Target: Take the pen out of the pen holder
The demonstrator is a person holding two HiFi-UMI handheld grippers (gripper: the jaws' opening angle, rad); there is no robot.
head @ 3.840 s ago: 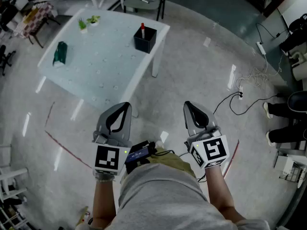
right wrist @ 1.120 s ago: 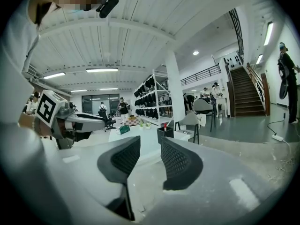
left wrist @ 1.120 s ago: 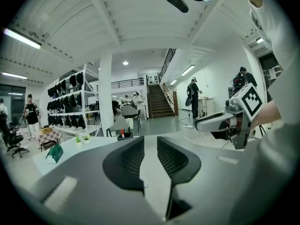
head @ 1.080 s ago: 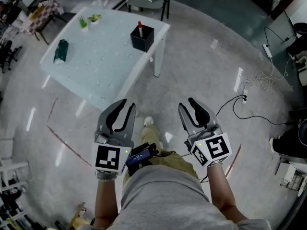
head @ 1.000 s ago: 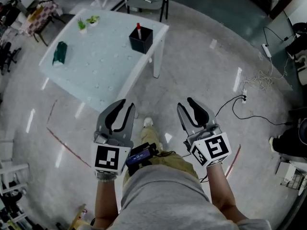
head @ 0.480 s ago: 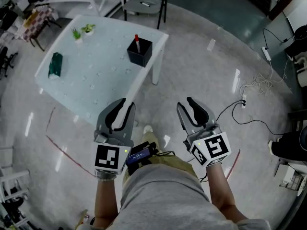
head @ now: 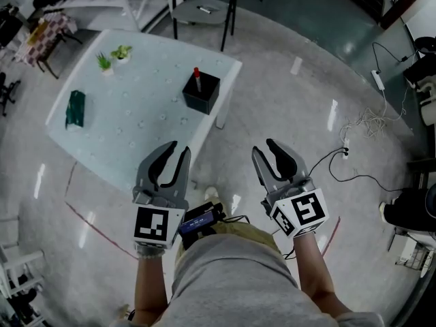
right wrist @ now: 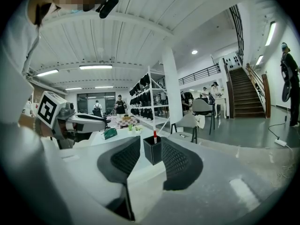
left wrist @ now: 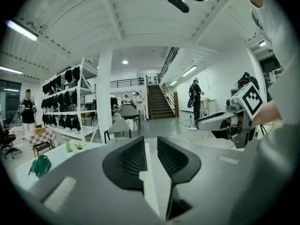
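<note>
A black square pen holder (head: 201, 92) stands near the right edge of a white table (head: 136, 125), far ahead of both grippers. A pen with a red top (head: 197, 75) stands upright in it. My left gripper (head: 178, 148) and right gripper (head: 264, 148) are held side by side over the floor, short of the table, both open and empty. In the right gripper view the pen holder (right wrist: 152, 153) and the pen (right wrist: 154, 136) show in the gap of the right gripper (right wrist: 151, 144). The left gripper (left wrist: 151, 146) points past the table edge.
On the table's left lie a green object (head: 75, 107) and two small potted plants (head: 112, 56). A chair (head: 201, 9) stands beyond the table. Cables (head: 354, 128) trail across the floor at right, and a red tape line (head: 88, 210) marks the floor at left.
The table and pen holder have drawn closer and lower in the head view as the person walks toward them. Both grippers keep their pose and stay open.
</note>
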